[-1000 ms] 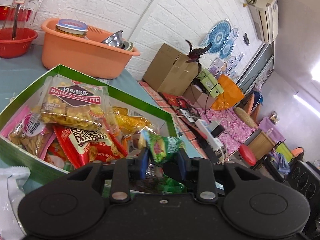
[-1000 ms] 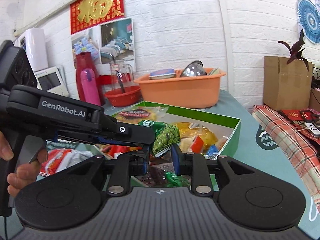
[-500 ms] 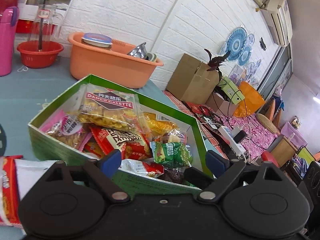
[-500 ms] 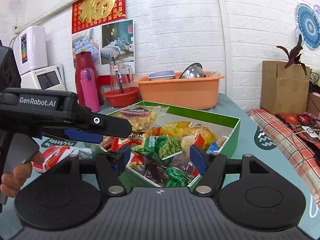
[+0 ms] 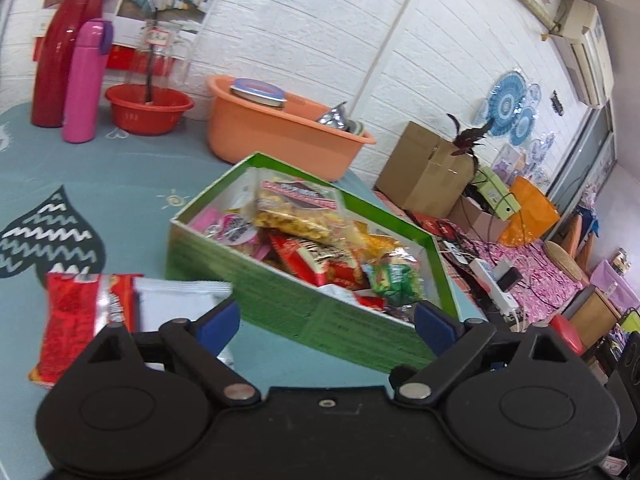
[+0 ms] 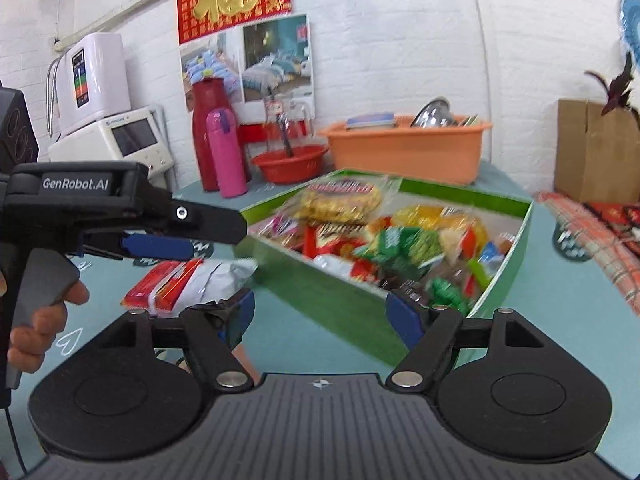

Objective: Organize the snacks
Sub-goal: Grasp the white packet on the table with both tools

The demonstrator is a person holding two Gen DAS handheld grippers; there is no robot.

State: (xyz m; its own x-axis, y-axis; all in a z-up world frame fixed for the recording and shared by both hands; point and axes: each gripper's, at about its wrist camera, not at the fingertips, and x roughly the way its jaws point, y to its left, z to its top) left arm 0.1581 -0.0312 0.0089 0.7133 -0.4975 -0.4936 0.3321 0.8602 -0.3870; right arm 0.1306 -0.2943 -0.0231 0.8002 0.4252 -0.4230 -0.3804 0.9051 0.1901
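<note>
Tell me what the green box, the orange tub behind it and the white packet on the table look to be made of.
Green box: likely printed cardboard, matte, with thin folded walls, white inside.
Orange tub: apparently moulded plastic, smooth with a rolled rim and soft sheen.
White packet: probably plastic film or foil, crinkled and lightly glossy; blur leaves that open.

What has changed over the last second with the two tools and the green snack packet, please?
Both tools let go: the left tool and right tool opened and drew back from the green box. The green snack packet they pinched now lies in the box. The red and white packets stayed on the table.
</note>
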